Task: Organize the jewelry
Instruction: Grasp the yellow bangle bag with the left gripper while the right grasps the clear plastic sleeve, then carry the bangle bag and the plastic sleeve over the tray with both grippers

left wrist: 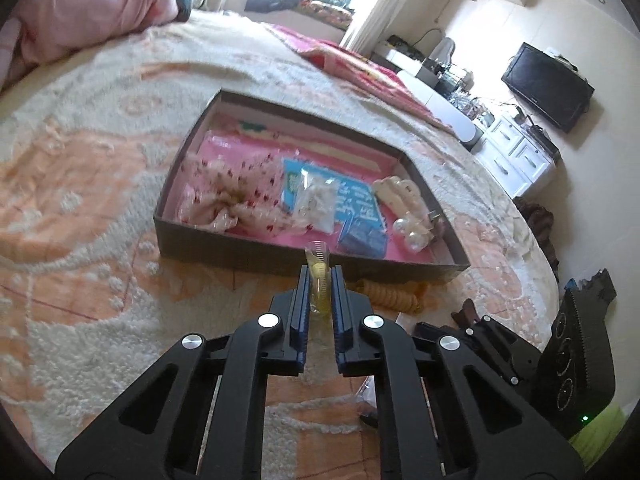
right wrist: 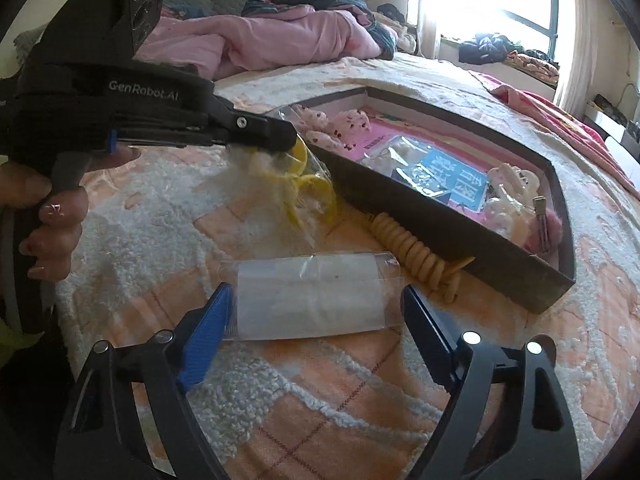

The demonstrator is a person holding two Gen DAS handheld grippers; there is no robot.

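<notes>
Yellow plastic shows between the pads of the left gripper (left wrist: 320,284): in the left wrist view its jaws are pressed together on a clear bag of yellow pieces (left wrist: 319,276), held just above the bedspread (left wrist: 100,200). Directly ahead of the fingertips lies the shallow cardboard tray (left wrist: 224,240), already holding a floral pouch (left wrist: 224,192), a blue card (left wrist: 360,204) and a cream hair claw (left wrist: 400,196). A coiled tan hair tie (left wrist: 388,298) rests right of the fingertips, against the tray's near wall.

In the right wrist view, the right gripper (right wrist: 316,308) stands spread, one pad on each side of a flat clear packet with a white insert (right wrist: 308,300) lying on the bedspread; contact is not evident. The left gripper appears up and left of it, the bag hanging from its tip.

Step in hand, as judged: carrying the bag to the tray. Next move calls for clearing the near wall before release.
</notes>
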